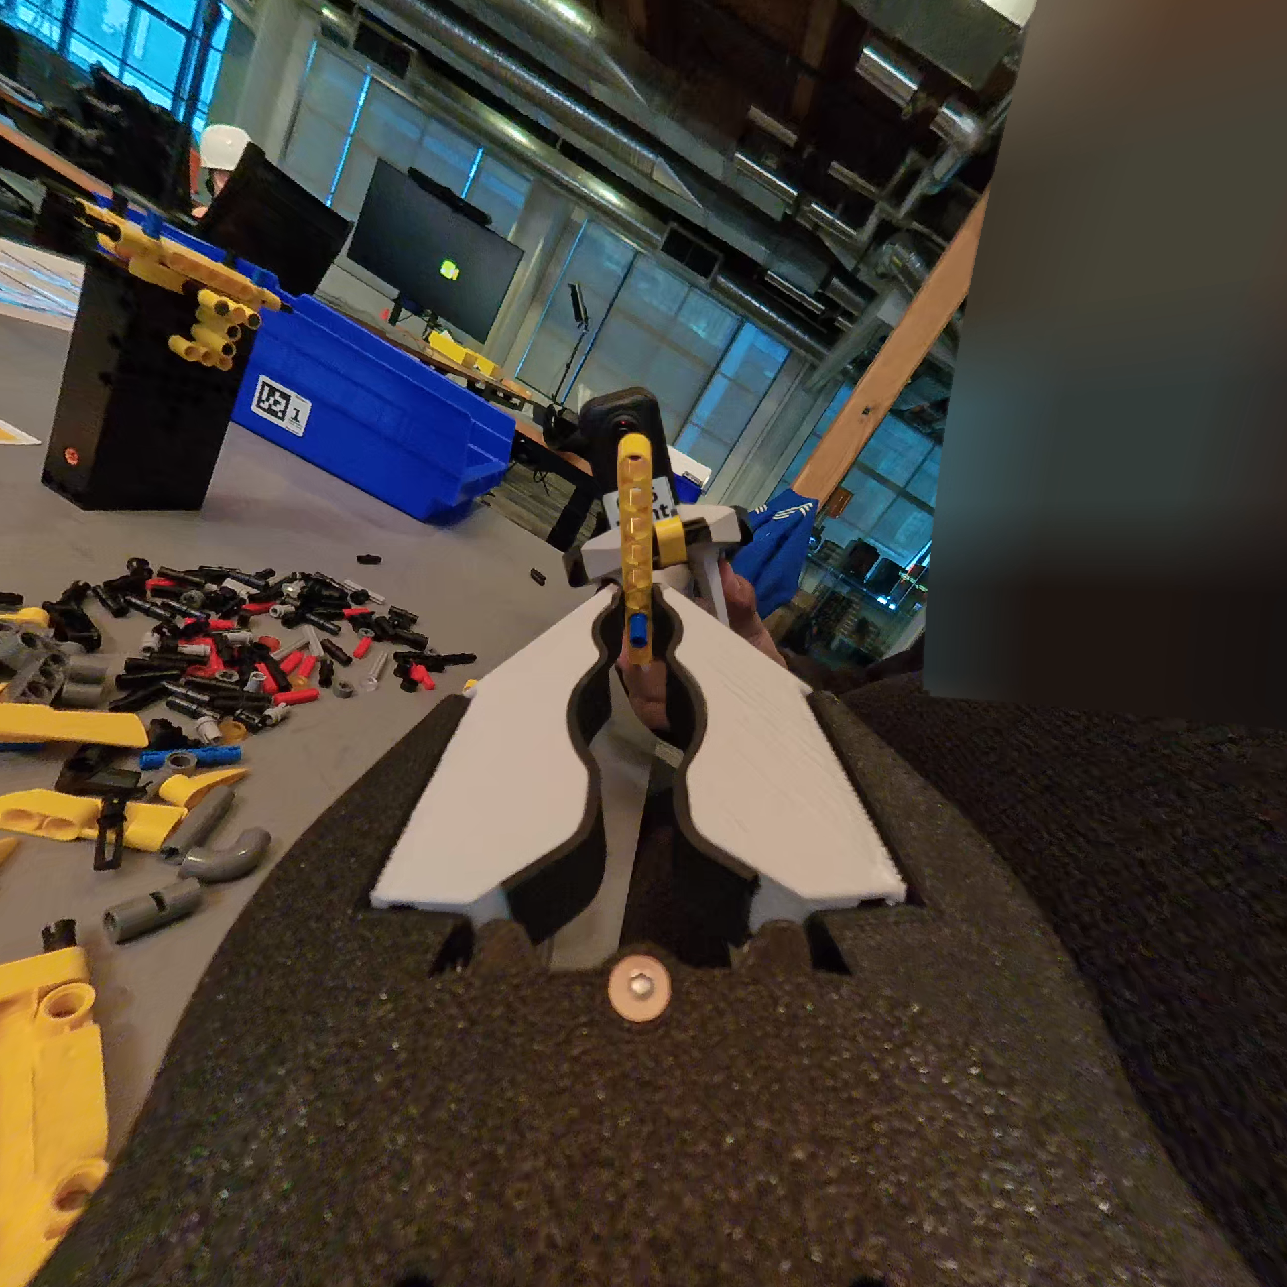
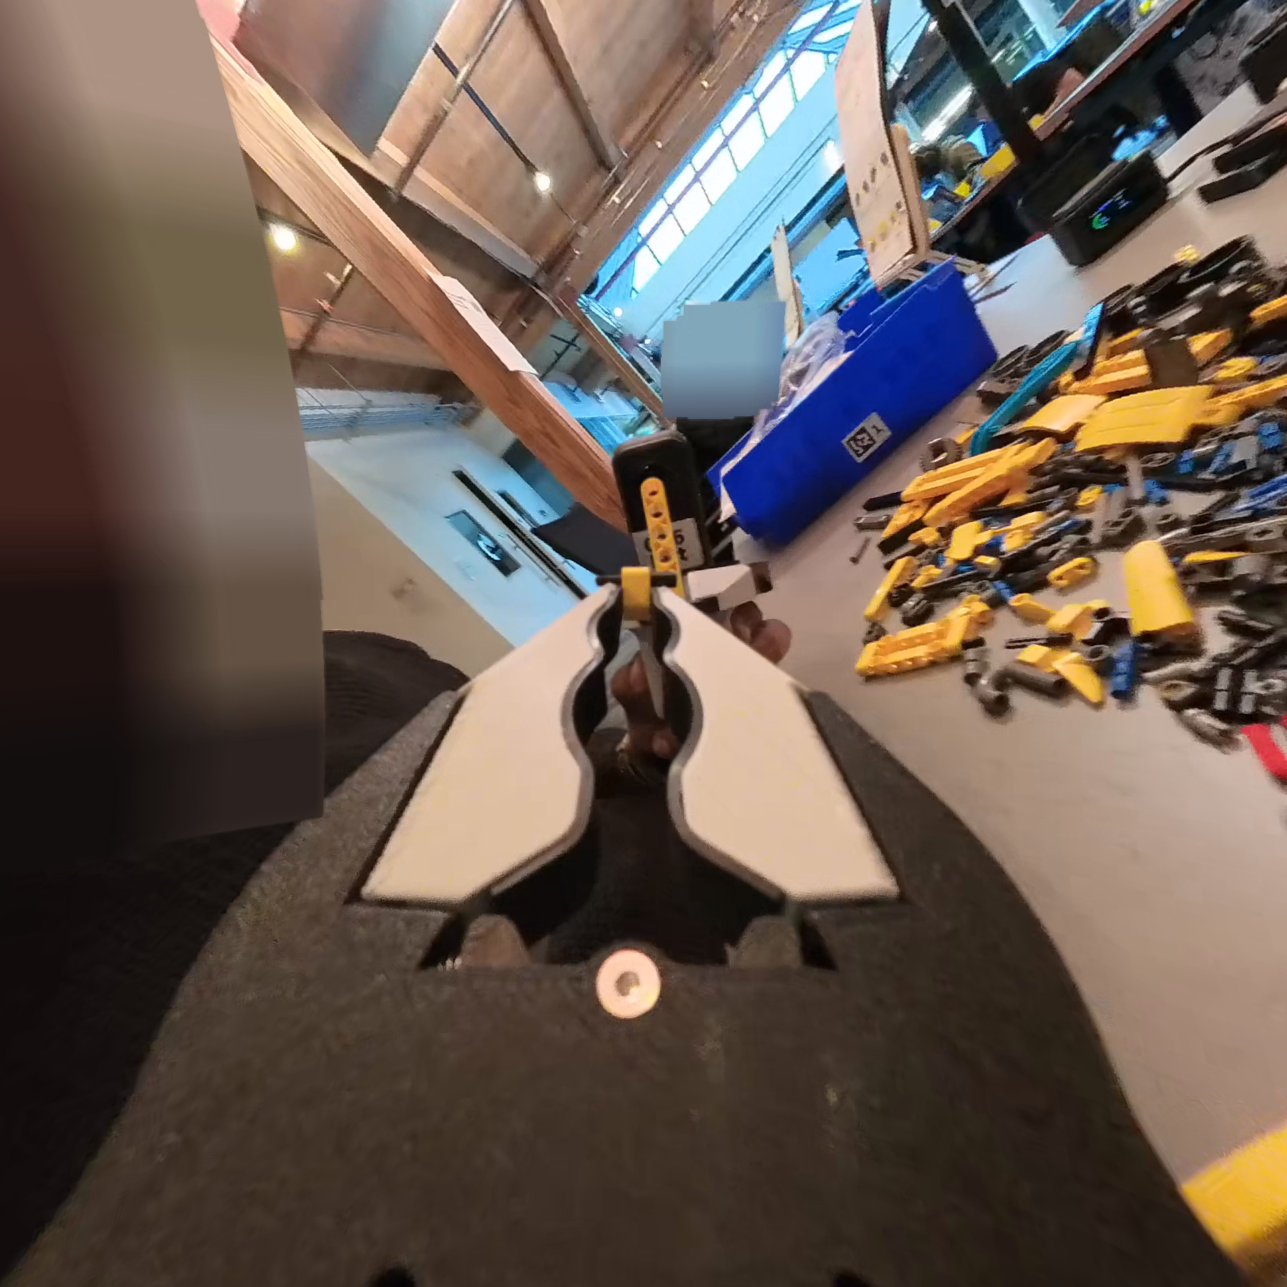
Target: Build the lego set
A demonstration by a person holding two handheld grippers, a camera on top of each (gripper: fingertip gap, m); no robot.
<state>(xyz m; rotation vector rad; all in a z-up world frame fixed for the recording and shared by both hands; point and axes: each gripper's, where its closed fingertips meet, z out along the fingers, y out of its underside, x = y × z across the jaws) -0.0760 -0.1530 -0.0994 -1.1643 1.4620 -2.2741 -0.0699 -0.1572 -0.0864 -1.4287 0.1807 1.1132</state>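
Both tools (image 1: 637,630) (image 2: 637,602) on yellow beam (image 1: 635,529)

bare grey tabletop (image 1: 292,501) between loose brick pile (image 1: 230,648) and blue bin (image 1: 390,418), black block tower (image 1: 139,390) beside bin

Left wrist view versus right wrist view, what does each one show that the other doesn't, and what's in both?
Only the left wrist view shows the black tower topped with yellow pieces, a dark monitor, and a pile of small black and red pins on the table.

Only the right wrist view shows the big spread of yellow panels and a black box with a lit display.

Both show a blue bin and the two grippers meeting: the left gripper shut on a yellow beam, the right gripper shut on a small yellow connector.
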